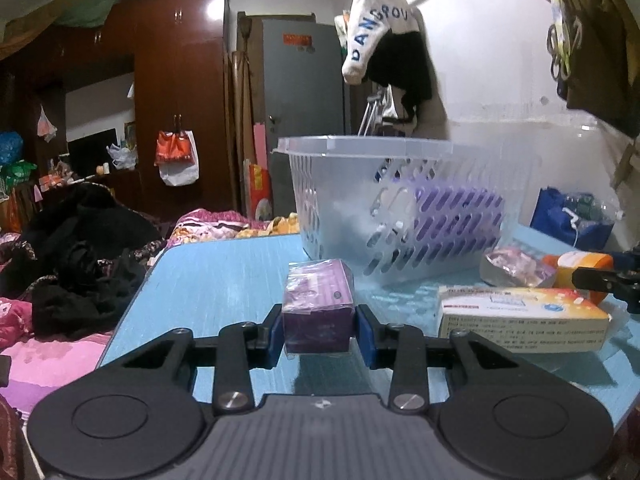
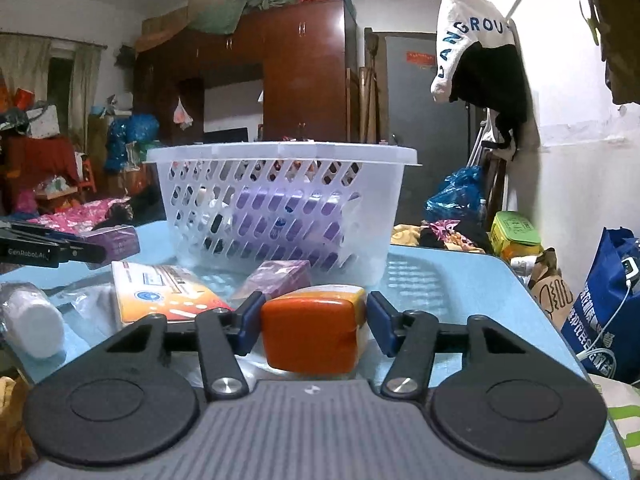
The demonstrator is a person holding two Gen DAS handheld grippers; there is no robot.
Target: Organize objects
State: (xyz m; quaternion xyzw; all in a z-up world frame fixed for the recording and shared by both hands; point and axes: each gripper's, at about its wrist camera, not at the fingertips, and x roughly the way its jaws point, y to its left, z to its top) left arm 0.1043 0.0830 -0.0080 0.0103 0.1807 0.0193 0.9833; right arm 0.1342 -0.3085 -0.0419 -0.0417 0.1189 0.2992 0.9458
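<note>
My left gripper (image 1: 318,330) is shut on a purple box (image 1: 318,308) wrapped in clear film, held just above the blue table (image 1: 224,276). My right gripper (image 2: 314,322) holds an orange-and-white box (image 2: 312,332) between its jaws; the left pad touches it, a small gap shows at the right. A clear slotted basket (image 1: 400,216) stands ahead on the table with a purple pack inside; it also shows in the right wrist view (image 2: 280,208). The left gripper with its purple box shows at the left of the right wrist view (image 2: 108,244).
An orange-and-white flat carton (image 1: 520,318), a film-wrapped purple packet (image 1: 516,266) and a white bottle (image 2: 30,324) lie on the table. A blue bag (image 2: 608,312) stands off the right edge. Bedding and dark clothes (image 1: 80,264) lie left of the table.
</note>
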